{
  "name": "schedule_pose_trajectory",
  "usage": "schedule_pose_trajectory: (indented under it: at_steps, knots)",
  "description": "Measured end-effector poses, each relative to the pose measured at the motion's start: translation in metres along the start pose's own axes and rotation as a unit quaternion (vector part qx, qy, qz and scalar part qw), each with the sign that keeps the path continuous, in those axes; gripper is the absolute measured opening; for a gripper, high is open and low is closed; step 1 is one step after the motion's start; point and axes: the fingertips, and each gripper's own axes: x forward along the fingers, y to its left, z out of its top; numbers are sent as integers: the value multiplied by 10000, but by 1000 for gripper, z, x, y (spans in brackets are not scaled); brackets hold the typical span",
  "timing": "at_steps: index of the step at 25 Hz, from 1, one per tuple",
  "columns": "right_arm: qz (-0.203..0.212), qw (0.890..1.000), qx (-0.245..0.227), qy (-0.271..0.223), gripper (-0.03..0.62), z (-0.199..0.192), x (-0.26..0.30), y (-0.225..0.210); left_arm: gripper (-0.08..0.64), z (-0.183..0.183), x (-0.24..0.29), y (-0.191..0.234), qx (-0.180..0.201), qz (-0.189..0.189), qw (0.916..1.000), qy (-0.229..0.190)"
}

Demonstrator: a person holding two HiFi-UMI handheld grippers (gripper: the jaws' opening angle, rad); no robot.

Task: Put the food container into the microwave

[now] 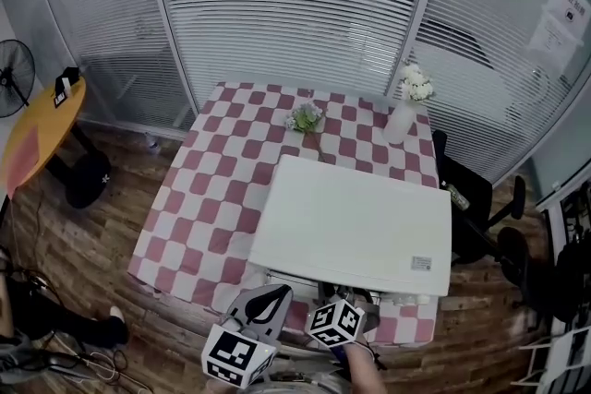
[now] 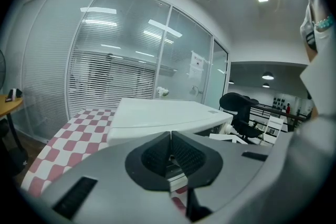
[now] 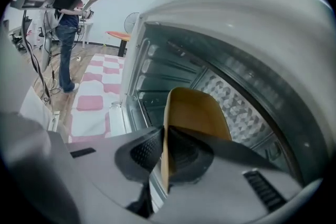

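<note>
1. Leave the left gripper point(image 2: 170, 145) where it hangs, low before the white microwave point(image 2: 157, 113), jaws pressed together with nothing between them. Hold it clear of the opening so it cannot foul the other hand.
2. Mind the checked table point(image 1: 222, 171). Avoid leaning on or nudging the oven, which sits at the near right part of the cloth.
3. Maintain a firm clamp with the right gripper point(image 3: 164, 152), its pads closed on the thin wall of the yellow food container point(image 3: 195, 113). Treat the container as gripped at the mouth of the open cavity point(image 3: 168, 68), most likely not yet resting on anything.
4. Level the container before going further in; a pinch on one wall probably lets the far side sag.
5. Push straight inward, away from the ribbed side wall point(image 3: 152, 68) and the door frame, toward the middle of the chamber.
6. Lower gently until the base seems to bear fully, then part the jaws only a little and draw back along the same line, without dragging the rim.
</note>
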Motion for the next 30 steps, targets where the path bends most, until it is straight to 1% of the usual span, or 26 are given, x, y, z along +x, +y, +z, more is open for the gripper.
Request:
schedule_pose_trajectory:
  at_steps: [5,7,10,12,18,25,30]
  knots:
    - [-133,9996,-233,21,25,2,2,-2,14,-1,-3,4,-28,53,10000,14]
    - [-179,9996,-234,-17,60,4,1,-3,14,-1,-3,5,-30,50,10000,3]
    - [-229,9995,-186,-69,85,6,-1,-5,14,-2,-5,9,-40,81,10000,-5]
    - [-251,9996,-105,-104,101,8,-3,-6,14,-2,-6,11,-26,92,10000,-14]
    - [-285,9993,150,-206,109,12,-11,-10,14,-2,-7,13,-16,78,10000,-20]
    - [-315,9977,502,-328,109,14,-25,-13,14,-8,-7,6,46,-37,10000,59]
    - [-346,9932,990,-502,96,14,-40,-14,14,-11,-6,-2,77,-160,9998,83]
